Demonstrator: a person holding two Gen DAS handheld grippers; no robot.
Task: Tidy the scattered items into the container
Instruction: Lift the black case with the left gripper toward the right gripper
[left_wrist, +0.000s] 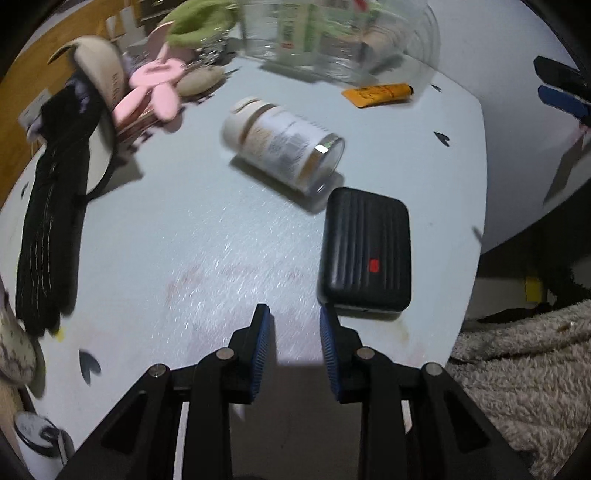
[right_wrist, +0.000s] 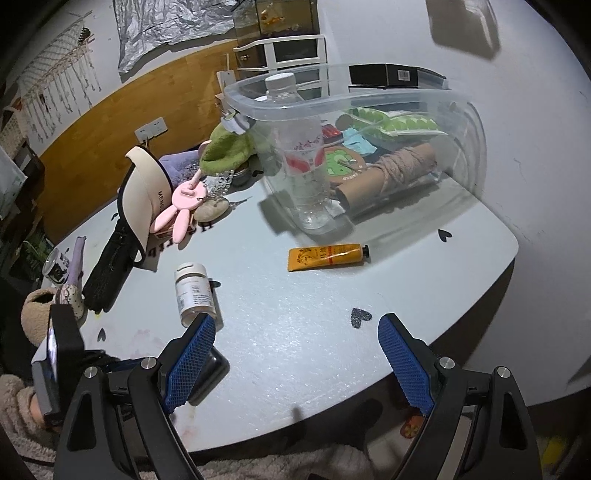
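White pill bottle (left_wrist: 282, 147) on its side, blurred label

Both wrist views look steeply down, sharing the table (left_wrist: 184, 240)

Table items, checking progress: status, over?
Left gripper shut, empty; right gripper open, empty. White bottle, black case, orange tube outside bin.

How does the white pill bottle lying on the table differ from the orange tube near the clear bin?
The white pill bottle is a rigid, round cylinder with a wide white cap; the orange tube is flat and soft-looking, tapering to a small black cap. The bottle is pale with a printed label, the tube bright orange with red print. The tube lies close to the clear plastic bin, the bottle farther from it. Both lie on their sides on the white table, outside the bin.
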